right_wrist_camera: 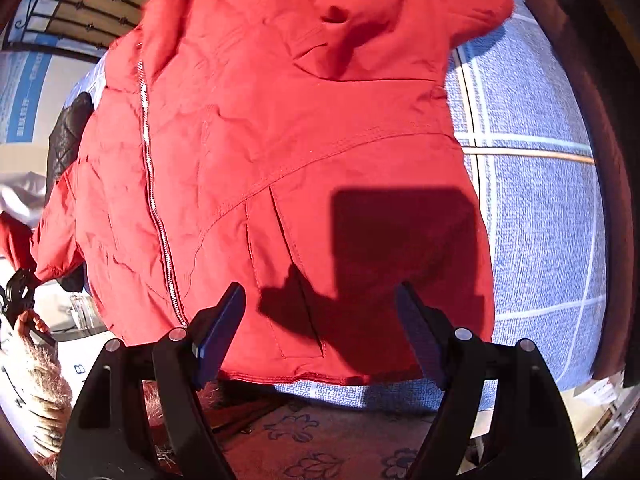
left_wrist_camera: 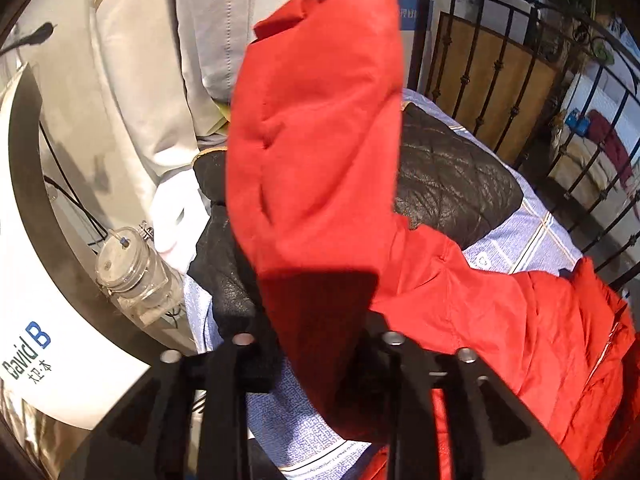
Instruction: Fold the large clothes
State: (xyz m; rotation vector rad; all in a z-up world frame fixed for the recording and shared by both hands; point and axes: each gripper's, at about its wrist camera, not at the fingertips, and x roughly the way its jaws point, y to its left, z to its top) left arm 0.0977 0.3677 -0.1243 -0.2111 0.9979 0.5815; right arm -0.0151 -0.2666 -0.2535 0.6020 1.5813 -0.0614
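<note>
Red jacket (right_wrist_camera: pixel 280 152) sleeve clamped in left gripper (left_wrist_camera: pixel 316 360); right gripper (right_wrist_camera: pixel 320 336) agape.

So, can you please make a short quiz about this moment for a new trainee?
1. True or false: the right claw is open over the hem of the red jacket.
2. What does the left claw grip? A) a towel B) the jacket's sleeve C) a pillow
3. Fill in: the jacket lies on a ____ checked sheet.
Key: 1 true; 2 B; 3 blue.
</note>
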